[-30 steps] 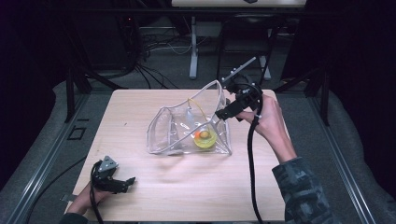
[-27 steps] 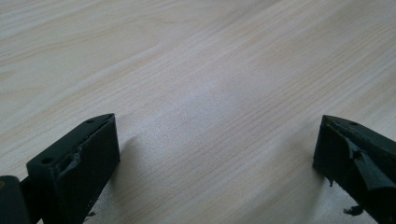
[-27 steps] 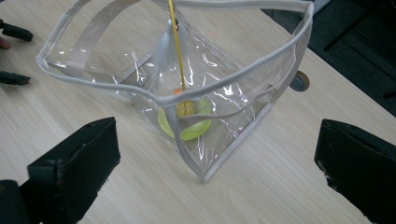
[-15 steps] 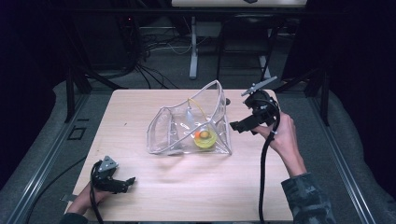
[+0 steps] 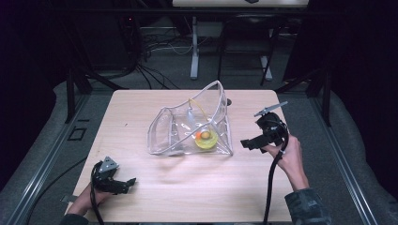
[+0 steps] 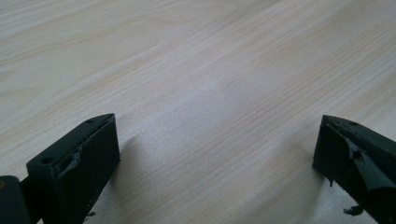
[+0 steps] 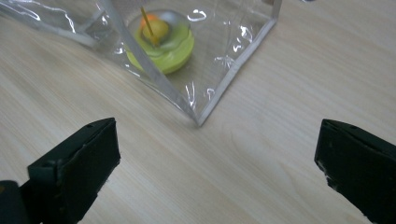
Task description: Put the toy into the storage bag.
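Withdrawn from the clear plastic bag (image 5: 187, 129), the right gripper (image 5: 247, 142) is held spread, empty.
Both grippers are spread; the bag, probably light and floppy, is best pinched at its stiffer seamed edge.

This is looking like a lab or test room, not a home. A plain wooden table (image 5: 197, 187) is sitting in the middle of the frame on a grey floor (image 5: 61, 117). Dark curtains (image 5: 28, 51) are hanging at the left and right edges. Black cables (image 5: 155, 70) are lying on the floor at the top, beside metal stand legs (image 5: 194, 51).
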The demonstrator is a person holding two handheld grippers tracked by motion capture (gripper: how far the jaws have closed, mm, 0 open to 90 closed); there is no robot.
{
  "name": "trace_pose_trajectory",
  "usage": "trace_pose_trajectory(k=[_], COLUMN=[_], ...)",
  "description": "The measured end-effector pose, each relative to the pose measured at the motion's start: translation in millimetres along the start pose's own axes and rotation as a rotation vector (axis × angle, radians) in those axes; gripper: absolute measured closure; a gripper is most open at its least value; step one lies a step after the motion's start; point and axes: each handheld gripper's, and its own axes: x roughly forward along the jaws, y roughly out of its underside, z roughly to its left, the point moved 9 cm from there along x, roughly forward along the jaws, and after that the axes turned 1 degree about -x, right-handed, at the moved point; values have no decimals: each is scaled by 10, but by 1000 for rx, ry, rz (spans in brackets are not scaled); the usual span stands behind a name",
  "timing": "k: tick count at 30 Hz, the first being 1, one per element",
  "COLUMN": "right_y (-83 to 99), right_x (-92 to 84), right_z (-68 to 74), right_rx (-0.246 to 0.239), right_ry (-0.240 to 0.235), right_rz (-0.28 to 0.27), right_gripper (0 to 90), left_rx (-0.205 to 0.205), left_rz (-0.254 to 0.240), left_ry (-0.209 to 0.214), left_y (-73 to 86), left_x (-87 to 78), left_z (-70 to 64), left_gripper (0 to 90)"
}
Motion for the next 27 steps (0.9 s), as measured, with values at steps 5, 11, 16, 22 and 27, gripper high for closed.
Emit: trace_pose_trajectory(k=[5,11,16,22,27], right_y=[248,544,805,1099,1275], right_x=[130,276,367,453,561], right_z=[-35,-74,-109,-167,-185], right_rx=[44,77,97,116,124], right_ry=[-14,-17,-18,11,17], right_rz=[20,53,88,139,213], right_gripper=[0,0,5,18,18], left_rx=[5,2,0,2,1], left_rz=[0,0,0,3,3], left_ry=[0,0,-2,3,3], left_y=[0,0,0,0,0], left_x=[0,0,0,-1,-1], left_z=[3,1,2,0,-1], left_gripper=[2,2,2,1,1])
